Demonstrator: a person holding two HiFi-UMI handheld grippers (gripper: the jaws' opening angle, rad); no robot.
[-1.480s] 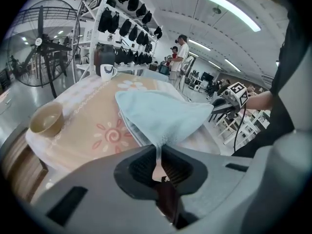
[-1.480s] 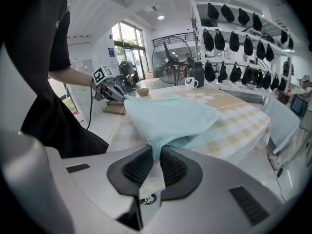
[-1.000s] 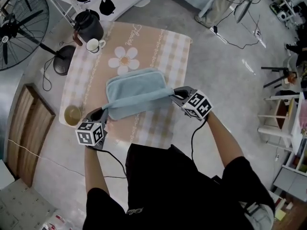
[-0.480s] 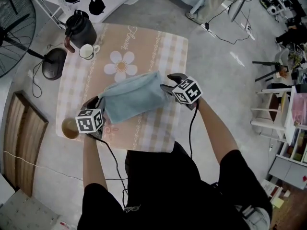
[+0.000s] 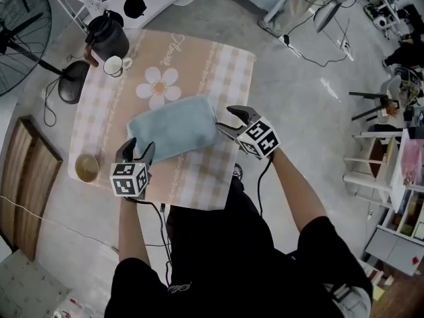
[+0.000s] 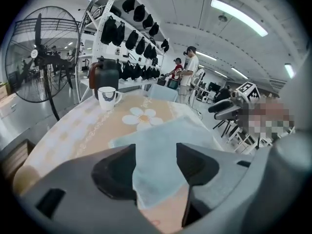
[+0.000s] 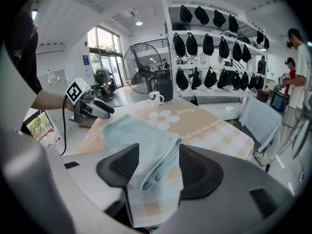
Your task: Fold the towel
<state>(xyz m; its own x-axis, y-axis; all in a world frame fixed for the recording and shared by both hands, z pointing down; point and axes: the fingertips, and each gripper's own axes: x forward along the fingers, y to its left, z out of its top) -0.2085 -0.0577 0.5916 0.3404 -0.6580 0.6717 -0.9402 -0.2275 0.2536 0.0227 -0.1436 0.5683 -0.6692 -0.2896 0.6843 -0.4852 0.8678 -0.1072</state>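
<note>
A light blue towel (image 5: 173, 126) lies folded on the checked tablecloth (image 5: 218, 68). My left gripper (image 5: 137, 150) sits at the towel's near left corner. Its jaws have just been opening and now stand open, with the towel corner (image 6: 165, 150) lying loose on the table between them. My right gripper (image 5: 226, 119) is at the towel's right end. Its jaws have also just been opening, and the rolled fold of the towel (image 7: 146, 145) lies between its open fingers without being pinched. Each gripper shows in the other's view: right gripper (image 6: 229, 108), left gripper (image 7: 95, 108).
A black kettle (image 5: 106, 37) and a white mug (image 5: 114, 65) stand at the table's far left corner. A small bowl (image 5: 86, 167) sits near the left front edge beside my left gripper. A big fan (image 5: 20, 18) stands on the floor at the left.
Both grippers held the towel's lifted near edge; now the towel lies flat and folded, both jaws have opened, and the grippers have drawn back a little.
</note>
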